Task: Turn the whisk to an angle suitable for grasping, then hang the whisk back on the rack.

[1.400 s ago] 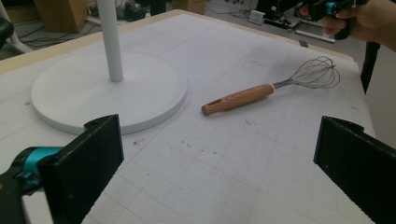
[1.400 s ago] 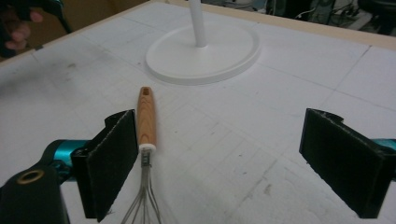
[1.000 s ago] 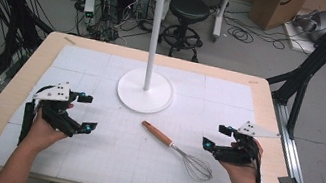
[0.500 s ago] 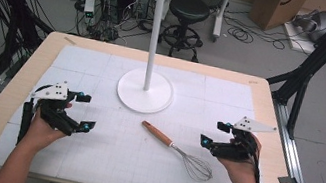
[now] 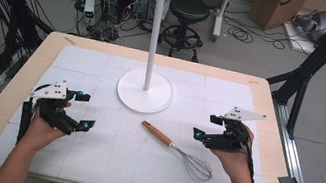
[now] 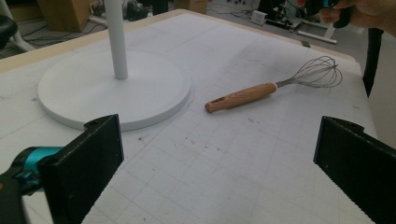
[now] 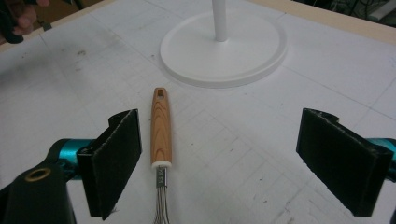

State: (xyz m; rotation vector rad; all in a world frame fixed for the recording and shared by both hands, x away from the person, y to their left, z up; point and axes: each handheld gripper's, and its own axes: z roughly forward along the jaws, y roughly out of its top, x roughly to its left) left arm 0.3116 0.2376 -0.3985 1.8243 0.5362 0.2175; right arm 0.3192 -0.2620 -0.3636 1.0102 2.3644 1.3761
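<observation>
Whisk: we see the whisk (image 5: 176,151) flat on the white mat (image 5: 88,159), between both grippers, handle toward the stand (image 5: 145,91).
Left gripper (image 5: 80,110): released, well apart from it.
Right gripper (image 5: 205,127): released, near the wires.
In the way: the stand's base just beyond the handle.

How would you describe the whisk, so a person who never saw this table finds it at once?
Start at the white stand on the table's far middle. Just in front of its round base lies the whisk, nearer the right gripper. It alone has a wooden handle and wire loops.
</observation>
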